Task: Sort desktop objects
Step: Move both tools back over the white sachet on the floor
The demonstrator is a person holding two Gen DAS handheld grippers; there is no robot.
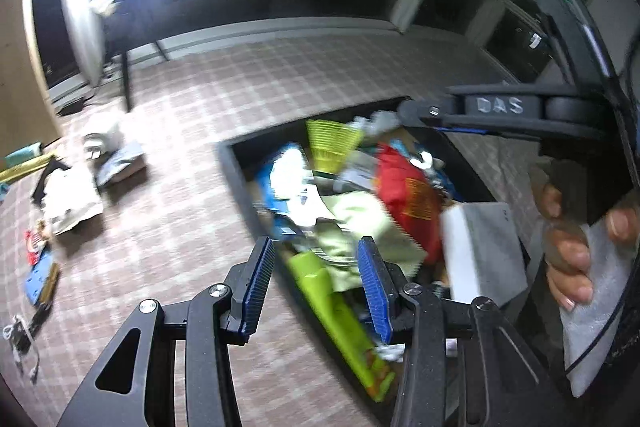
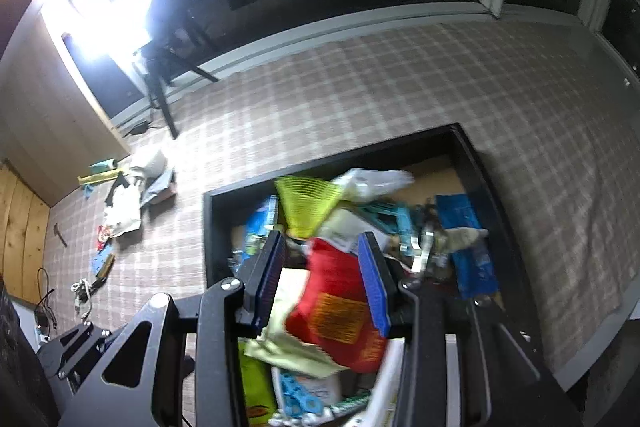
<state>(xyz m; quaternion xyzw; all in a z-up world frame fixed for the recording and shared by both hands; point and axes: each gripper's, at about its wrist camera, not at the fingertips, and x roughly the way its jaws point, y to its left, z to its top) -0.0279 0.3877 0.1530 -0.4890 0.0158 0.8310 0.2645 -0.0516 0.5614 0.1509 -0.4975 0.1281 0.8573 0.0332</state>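
Mostly done: black bin (image 2: 496, 187) is full of packets, red pouch (image 2: 340, 311) on top. Leftover clutter (image 1: 72, 199) lies on the plaid bench (image 1: 192, 187) at 9 o'clock. Left gripper (image 1: 316, 283) and right gripper (image 2: 324, 279) both gape, empty.

raised letters "DAS" on the black arm of the right gripper (image 1: 404, 115), other print too blurred

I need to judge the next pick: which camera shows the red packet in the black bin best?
The right wrist view: the red packet sits large between the open fingers, its orange label visible. The left wrist view shows it smaller, blurred, off to the right.
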